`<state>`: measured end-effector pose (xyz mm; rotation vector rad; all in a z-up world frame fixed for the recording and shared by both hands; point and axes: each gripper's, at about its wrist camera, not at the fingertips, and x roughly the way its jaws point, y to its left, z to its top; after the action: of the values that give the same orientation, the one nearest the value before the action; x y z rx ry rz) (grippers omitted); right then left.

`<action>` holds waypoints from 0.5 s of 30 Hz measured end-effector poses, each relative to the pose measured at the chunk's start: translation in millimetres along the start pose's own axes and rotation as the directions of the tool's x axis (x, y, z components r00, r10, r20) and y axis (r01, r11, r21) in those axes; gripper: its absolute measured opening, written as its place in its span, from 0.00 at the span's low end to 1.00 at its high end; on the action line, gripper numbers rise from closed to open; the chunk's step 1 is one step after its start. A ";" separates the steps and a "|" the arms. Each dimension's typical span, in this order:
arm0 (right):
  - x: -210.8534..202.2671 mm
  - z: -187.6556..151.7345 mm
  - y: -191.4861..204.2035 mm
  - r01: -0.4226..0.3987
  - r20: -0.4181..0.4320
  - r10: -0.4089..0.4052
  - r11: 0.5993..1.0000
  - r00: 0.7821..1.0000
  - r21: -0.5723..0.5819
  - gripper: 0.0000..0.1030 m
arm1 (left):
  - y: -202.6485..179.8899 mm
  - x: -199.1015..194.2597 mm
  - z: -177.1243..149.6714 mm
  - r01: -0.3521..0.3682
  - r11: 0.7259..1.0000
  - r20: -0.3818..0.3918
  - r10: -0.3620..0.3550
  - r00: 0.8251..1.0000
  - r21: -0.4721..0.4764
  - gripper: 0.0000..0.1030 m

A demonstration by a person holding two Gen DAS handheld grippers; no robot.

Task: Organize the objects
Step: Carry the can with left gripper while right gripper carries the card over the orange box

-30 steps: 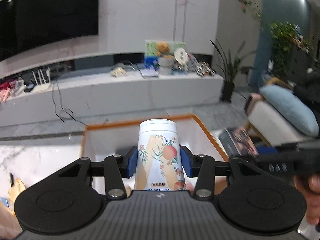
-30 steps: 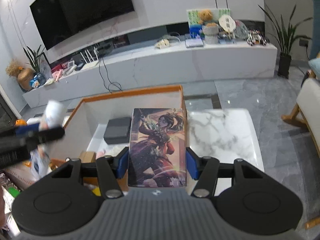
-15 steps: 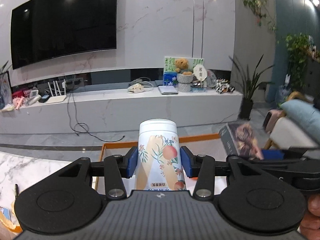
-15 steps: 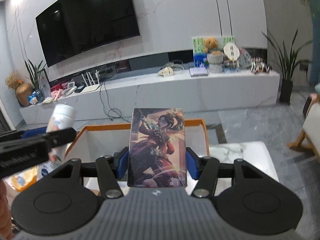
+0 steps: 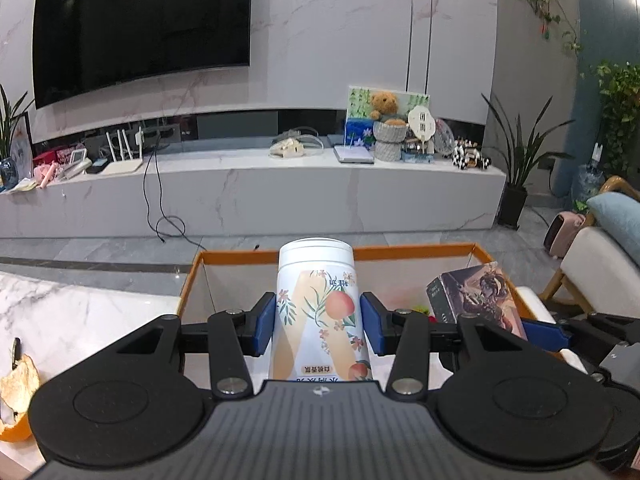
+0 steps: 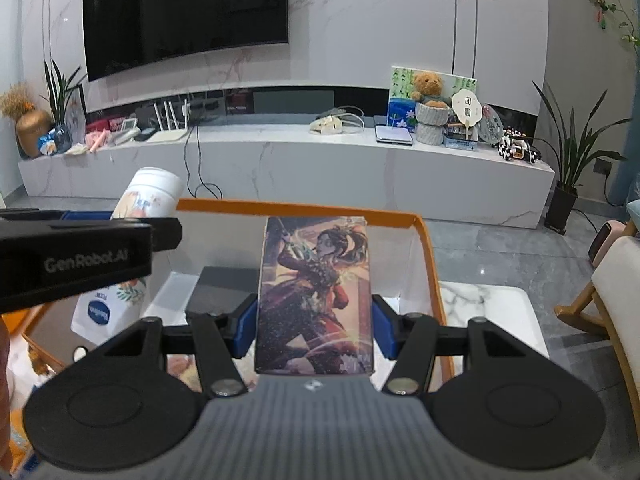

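Two things are held above the orange-rimmed box [image 5: 420,249]. The left gripper [image 5: 319,322] has its jaws closed on the smooth, probably slippery canister [image 5: 316,300] at mid-body; the right gripper [image 6: 315,330] pinches the stiff, light illustrated box [image 6: 316,292] by its side edges.

White peach-print canister [image 5: 318,312] above orange-rimmed box [image 5: 416,249]; illustrated card box [image 5: 476,300] at its 3 o'clock; dark flat case [image 6: 222,290] inside box.

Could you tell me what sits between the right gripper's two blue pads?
The illustrated box, clamped upright between the right gripper pads over the orange-rimmed bin; the right wrist view shows it.
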<state>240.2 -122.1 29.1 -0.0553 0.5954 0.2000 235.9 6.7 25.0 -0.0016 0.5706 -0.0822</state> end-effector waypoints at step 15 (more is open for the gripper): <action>16.3 -5.9 -5.1 0.019 -0.064 -0.020 1.000 0.998 -0.022 0.58 | 3.9 16.4 -7.9 -0.008 0.999 -0.068 0.006 0.998 -0.034 0.51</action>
<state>251.2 -124.9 15.0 -0.0889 0.6569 0.1860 245.7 9.5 9.4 -0.0305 0.6399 -0.0656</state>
